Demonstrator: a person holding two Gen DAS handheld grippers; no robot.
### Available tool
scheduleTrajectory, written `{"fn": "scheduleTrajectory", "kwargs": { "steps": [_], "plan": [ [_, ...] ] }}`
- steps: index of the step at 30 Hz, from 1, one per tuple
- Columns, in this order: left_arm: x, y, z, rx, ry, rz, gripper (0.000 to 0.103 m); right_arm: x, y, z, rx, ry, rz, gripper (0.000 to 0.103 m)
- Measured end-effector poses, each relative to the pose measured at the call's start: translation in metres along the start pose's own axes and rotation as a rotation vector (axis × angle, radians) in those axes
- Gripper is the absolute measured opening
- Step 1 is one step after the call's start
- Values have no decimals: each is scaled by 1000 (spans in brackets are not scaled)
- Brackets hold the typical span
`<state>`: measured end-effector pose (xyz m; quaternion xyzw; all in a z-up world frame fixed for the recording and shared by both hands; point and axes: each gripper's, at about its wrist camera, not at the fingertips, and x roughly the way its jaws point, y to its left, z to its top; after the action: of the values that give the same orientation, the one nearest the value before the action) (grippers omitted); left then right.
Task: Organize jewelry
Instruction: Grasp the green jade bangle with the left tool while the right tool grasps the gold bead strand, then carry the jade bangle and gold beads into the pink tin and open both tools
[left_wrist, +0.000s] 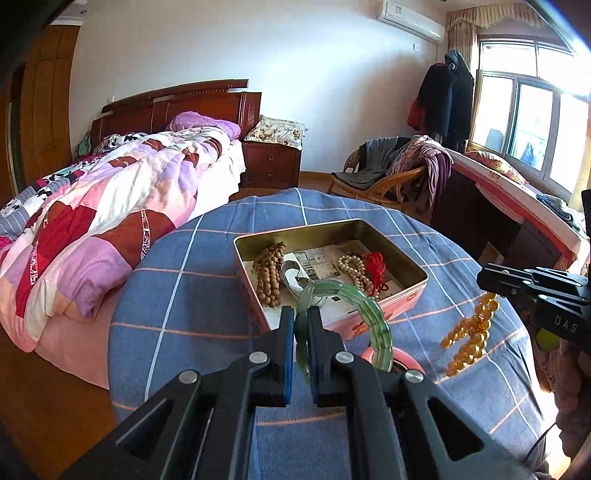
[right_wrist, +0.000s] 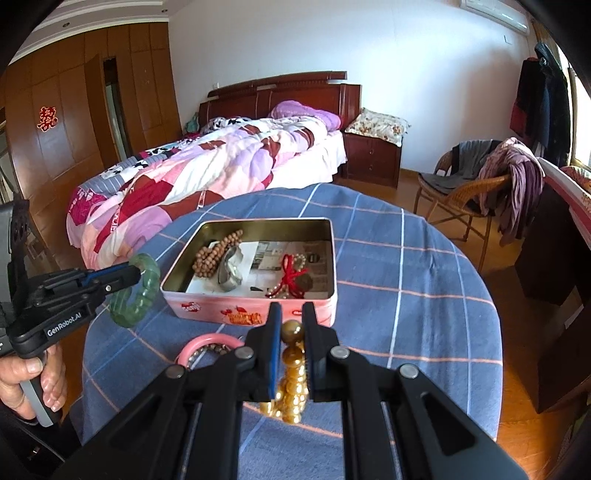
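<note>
An open pink tin box (left_wrist: 402, 306) (right_wrist: 207, 306) stands on the blue checked tablecloth. Inside lie brown wooden beads (left_wrist: 269, 275) (right_wrist: 214, 254), a silver bangle (left_wrist: 291, 277) (right_wrist: 231, 271), pearl beads (left_wrist: 352, 267) and a red knotted cord (left_wrist: 375, 267) (right_wrist: 291, 273). My left gripper (left_wrist: 301, 314) (right_wrist: 138, 271) is shut on a green jade bracelet (left_wrist: 365, 314) (right_wrist: 142, 291), held above the table near the box's front left. My right gripper (right_wrist: 292, 314) (left_wrist: 484, 280) is shut on a string of amber beads (right_wrist: 293, 369) (left_wrist: 469, 336), which hangs below its fingers in front of the box.
A pink ring (right_wrist: 207, 343) (left_wrist: 397, 356) with a dark bead string inside lies on the tablecloth (right_wrist: 406, 295) before the box. A bed (right_wrist: 207, 173) stands behind the round table, a wicker chair (right_wrist: 465, 192) with clothes at the right. A hand (right_wrist: 40, 384) holds the left gripper's handle.
</note>
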<state>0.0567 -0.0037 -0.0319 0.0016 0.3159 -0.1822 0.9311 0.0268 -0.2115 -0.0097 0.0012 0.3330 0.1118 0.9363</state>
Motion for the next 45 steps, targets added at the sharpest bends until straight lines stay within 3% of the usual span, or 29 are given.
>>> {"fn": "scheduleTrajectory", "kwargs": {
  "steps": [23, 45],
  "plan": [
    [-1, 2, 22, 16, -42, 29, 6, -5, 0, 24, -41, -48, 4, 13],
    [36, 5, 63, 37, -42, 11, 6, 18, 1, 72, -83, -106, 31, 13]
  ]
}}
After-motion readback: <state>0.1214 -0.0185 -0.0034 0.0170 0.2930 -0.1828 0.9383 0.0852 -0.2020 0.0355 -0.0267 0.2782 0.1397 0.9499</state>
